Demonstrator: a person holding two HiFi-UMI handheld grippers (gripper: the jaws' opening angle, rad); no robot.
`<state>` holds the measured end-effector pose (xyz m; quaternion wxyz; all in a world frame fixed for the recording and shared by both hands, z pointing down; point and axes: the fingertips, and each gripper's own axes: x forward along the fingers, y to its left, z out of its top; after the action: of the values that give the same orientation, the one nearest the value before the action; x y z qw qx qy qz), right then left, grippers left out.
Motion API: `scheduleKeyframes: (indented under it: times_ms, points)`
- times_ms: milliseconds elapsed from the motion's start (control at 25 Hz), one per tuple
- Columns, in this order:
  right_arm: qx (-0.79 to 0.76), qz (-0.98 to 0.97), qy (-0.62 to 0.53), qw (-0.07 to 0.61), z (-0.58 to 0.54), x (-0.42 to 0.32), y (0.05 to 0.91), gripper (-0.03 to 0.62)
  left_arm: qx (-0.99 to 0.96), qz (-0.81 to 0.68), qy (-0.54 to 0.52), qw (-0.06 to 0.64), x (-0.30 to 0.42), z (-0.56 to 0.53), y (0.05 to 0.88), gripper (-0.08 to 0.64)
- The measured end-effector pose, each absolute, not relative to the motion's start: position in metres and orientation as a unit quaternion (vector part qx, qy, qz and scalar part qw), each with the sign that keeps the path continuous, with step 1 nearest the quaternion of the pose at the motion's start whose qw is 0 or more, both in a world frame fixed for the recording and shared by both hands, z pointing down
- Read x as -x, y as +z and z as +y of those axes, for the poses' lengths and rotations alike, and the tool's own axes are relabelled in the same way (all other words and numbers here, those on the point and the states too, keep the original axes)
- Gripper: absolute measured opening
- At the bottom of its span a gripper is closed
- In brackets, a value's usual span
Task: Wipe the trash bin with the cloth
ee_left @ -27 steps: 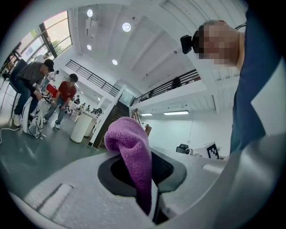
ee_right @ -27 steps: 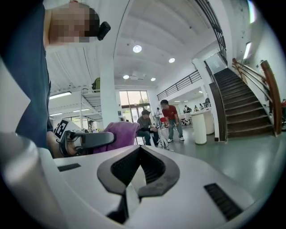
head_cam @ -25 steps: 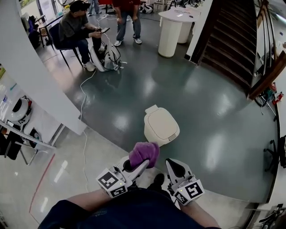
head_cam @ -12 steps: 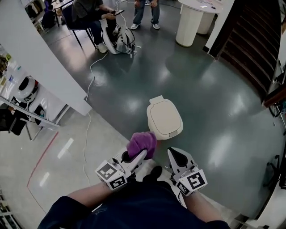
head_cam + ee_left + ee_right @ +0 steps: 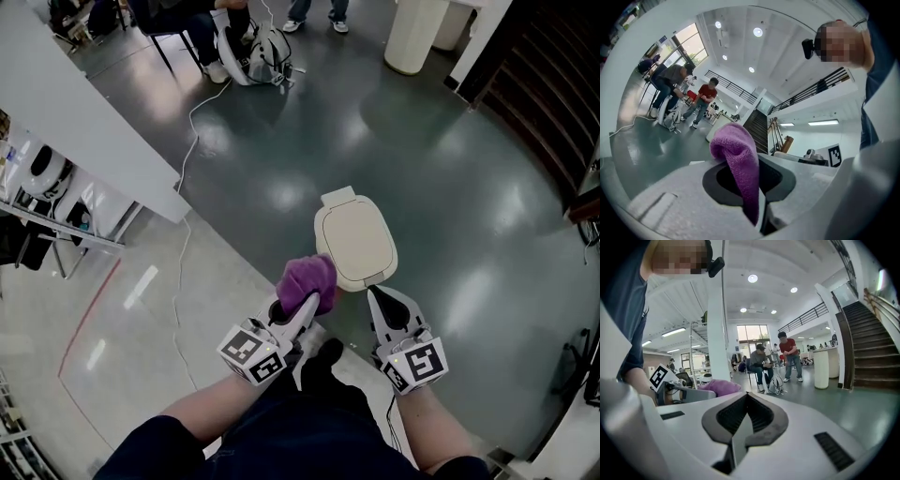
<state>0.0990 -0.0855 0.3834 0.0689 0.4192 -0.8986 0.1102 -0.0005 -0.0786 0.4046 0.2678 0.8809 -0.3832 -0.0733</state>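
Note:
A cream trash bin (image 5: pixel 355 240) with a shut lid stands on the dark floor just ahead of me. My left gripper (image 5: pixel 302 305) is shut on a purple cloth (image 5: pixel 307 280), which bulges out over its tip next to the bin's near left edge. In the left gripper view the cloth (image 5: pixel 740 164) hangs pinched between the jaws. My right gripper (image 5: pixel 382 298) is shut with nothing in it, its tip by the bin's near edge. The cloth (image 5: pixel 719 386) also shows at the left of the right gripper view.
A white wall or partition (image 5: pixel 84 122) runs along the left, with a cable (image 5: pixel 187 150) trailing across the floor. A seated person (image 5: pixel 759 363) and a standing person (image 5: pixel 790 355) with a backpack (image 5: pixel 262 54) are far ahead. A white round column stand (image 5: pixel 417 33) and stairs (image 5: pixel 869 348) lie at the right.
The view has closed in on the bin. Both grippers now sit right at its near edge, with the cloth beside the lid; the grip on the cloth is unchanged.

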Motion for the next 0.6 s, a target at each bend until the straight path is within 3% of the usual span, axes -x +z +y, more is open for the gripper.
scheduleKeyframes:
  times_ms: [600]
  points:
    - [-0.466, -0.866, 0.075, 0.165, -0.197, -0.098, 0.52, 0.011, -0.845, -0.423, -0.047, 0.324, 0.019, -0.173, 0.579, 0.06]
